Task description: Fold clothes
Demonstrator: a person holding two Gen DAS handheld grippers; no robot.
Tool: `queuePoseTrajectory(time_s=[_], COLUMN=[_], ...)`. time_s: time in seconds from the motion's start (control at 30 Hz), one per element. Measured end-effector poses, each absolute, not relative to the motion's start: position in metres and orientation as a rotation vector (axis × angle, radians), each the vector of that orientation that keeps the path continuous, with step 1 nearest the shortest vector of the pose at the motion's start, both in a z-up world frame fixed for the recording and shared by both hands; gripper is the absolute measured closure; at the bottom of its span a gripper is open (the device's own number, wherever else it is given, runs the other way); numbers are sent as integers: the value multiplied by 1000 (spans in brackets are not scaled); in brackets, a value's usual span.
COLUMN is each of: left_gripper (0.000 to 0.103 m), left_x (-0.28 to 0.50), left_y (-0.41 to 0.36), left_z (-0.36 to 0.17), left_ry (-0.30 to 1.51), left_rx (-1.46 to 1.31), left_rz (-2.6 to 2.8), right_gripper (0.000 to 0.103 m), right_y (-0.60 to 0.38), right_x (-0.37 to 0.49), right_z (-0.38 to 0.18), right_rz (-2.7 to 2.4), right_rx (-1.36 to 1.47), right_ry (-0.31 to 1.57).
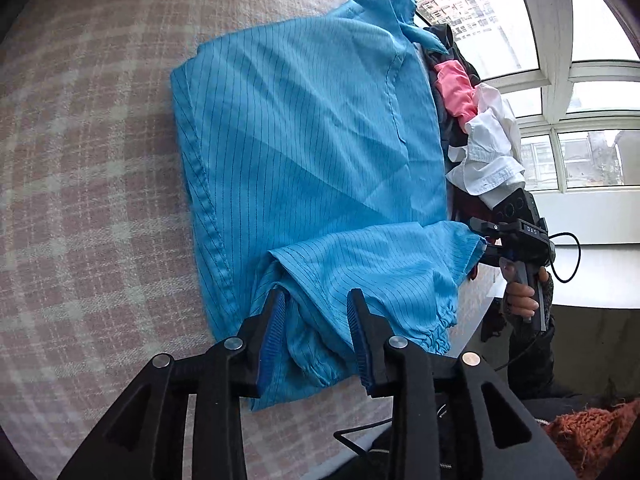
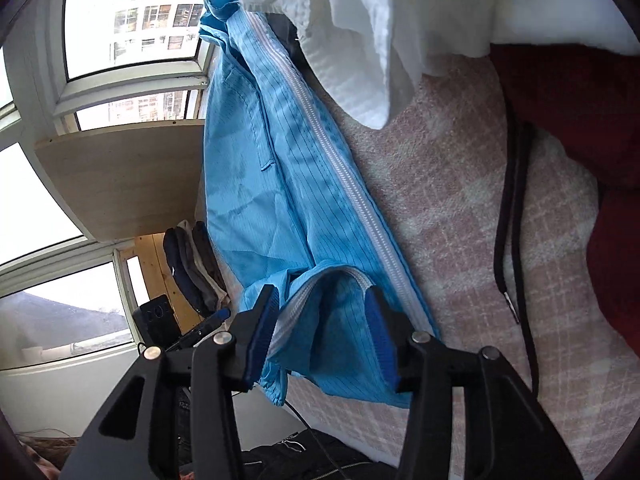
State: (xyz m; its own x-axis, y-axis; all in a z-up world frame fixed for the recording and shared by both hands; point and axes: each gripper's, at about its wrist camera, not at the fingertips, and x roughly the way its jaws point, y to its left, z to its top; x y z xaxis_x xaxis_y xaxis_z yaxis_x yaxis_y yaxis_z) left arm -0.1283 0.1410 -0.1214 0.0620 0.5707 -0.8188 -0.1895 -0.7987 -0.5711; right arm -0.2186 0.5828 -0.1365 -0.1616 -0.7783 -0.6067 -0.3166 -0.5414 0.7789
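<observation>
Risk: blue jacket (image 1: 304, 140) lies flat, frame centre, on checked table (image 1: 88, 200); both claws, left (image 1: 316, 332) and right (image 2: 326, 332), stand apart around its lower folded edge; loose cloth may slip, undoing fold

The only legible lettering is "DAS", in small pale capitals on the black body of the right gripper (image 1: 486, 246), seen from the left wrist view where a hand (image 1: 522, 294) holds its handle. The blue striped garment (image 1: 304, 140), the white garment (image 1: 490, 148) and the checked cloth (image 1: 80, 200) beneath them carry no readable label, brand or number. Nothing can be read in the right wrist view.
</observation>
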Motion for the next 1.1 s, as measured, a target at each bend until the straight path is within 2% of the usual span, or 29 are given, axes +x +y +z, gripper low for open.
queuePoseTrajectory(time_s=[0.03,0.07,0.1,0.13,0.33,0.5,0.53,0.63,0.73,0.77,0.93,1.1], left_gripper=[72,72,73,73,76,76,76,76,71,75,75,75], left_x=[-127,-120,-112,-103,-61,-78,-85,-105,-129,-138,-143,-116], left_y=[139,138,138,138,167,183,184,186,182,174,159,200], left_z=[-115,-112,-111,-112,-135,-129,-127,-118,-104,-96,-84,-101], left_ry=[-359,-319,-275,-256,-95,-34,-29,-14,-13,-16,32,130], left_rx=[-1776,-1763,-1753,-1756,-1784,-1739,-1727,-1693,-1643,-1624,-1583,-1569], left_rz=[1813,1815,1812,1796,1706,1760,1781,1846,1965,2034,2060,1896], right_gripper=[61,67,88,97,97,97,97,97,94,94,94,94], right_y=[580,575,569,561,503,470,468,492,521,526,492,456], right_x=[-214,-209,-203,-197,-175,-184,-189,-217,-233,-237,-231,-248], right_z=[-126,-116,-108,-103,-109,-116,-117,-111,-103,-100,-83,-114], right_rz=[-1799,-1848,-1888,-1911,-1901,-1885,-1896,-2004,-2112,-2135,-2066,-1990], right_rx=[1735,1733,1732,1743,1775,1747,1739,1694,1720,1719,1592,1636], right_ry=[-1147,-1033,-920,-812,-369,-218,-219,-395,-474,-482,-290,-241])
